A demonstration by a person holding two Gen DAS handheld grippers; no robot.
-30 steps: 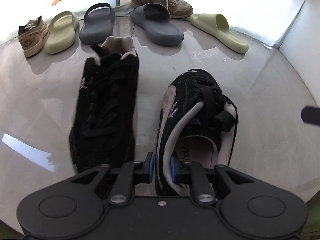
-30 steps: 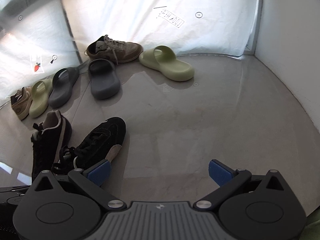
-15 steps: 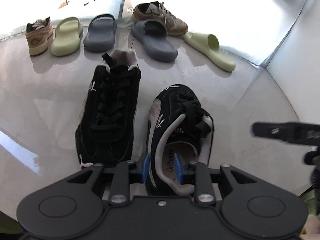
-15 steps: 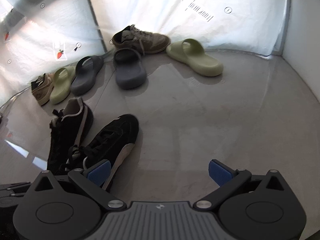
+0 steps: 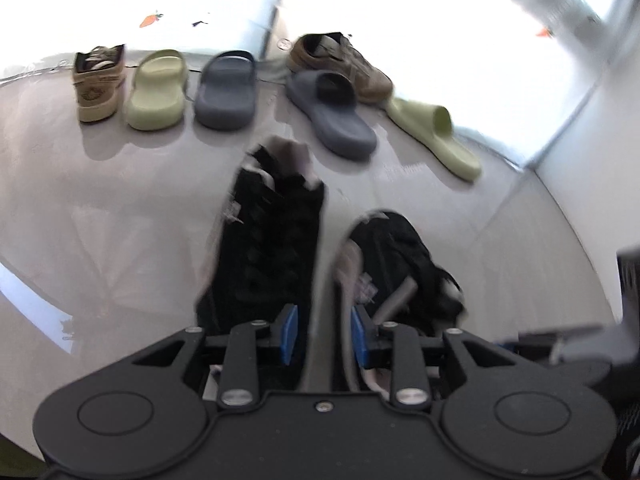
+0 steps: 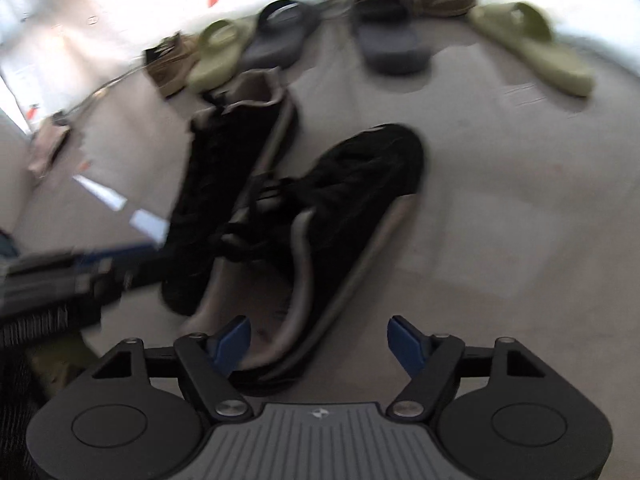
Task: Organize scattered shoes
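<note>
Lying mid-floor (image 6: 520, 208), two black sneakers — left one (image 5: 264, 248), right one (image 5: 396, 256) — side by side, bare floor open to their right up to the white wall (image 5: 592, 152). Far edge: two tan sneakers, two green slides, two grey slides. Left tool (image 5: 323, 334) narrow, gripping nothing. Right tool (image 6: 318, 340) spread wide over the right sneaker's heel.

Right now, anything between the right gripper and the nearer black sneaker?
Nothing visible. The right gripper is open, and the heel of the nearer black sneaker already sits just ahead of its left finger. The second black sneaker lies beside it to the left, and the left gripper comes in from that side, neither in the path.
</note>
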